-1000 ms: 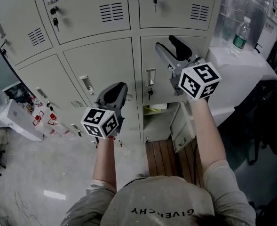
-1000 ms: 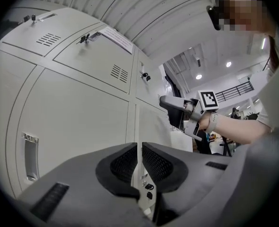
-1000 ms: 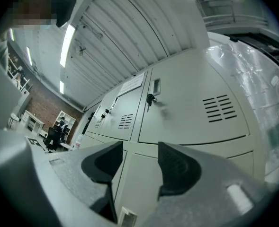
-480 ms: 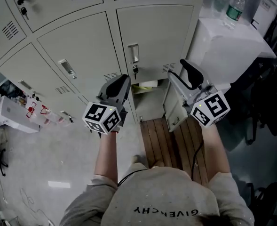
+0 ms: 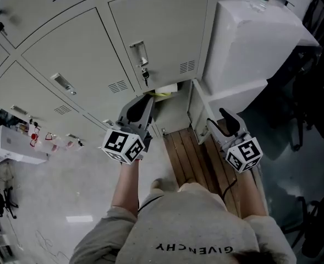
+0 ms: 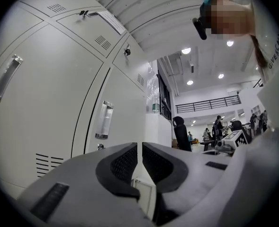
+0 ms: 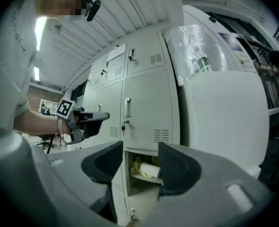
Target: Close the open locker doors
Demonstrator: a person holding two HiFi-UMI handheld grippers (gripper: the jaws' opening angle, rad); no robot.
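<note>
now, the open locker (image 5: 171,110) sits in the bottom row at the right end of the bank, and its door (image 5: 199,114) stands out toward the white cabinet (image 5: 250,43). a white roll (image 7: 150,170) and a yellow item (image 7: 137,164) lie inside. the right tool (image 5: 219,120) hangs just beside the door's outer face, jaws apart and holding nothing, with the compartment showing between them. the left tool (image 5: 141,104) is near the locker's left edge, its jaws closed together on nothing. wooden slats (image 5: 186,158) lie on the floor below.
</note>
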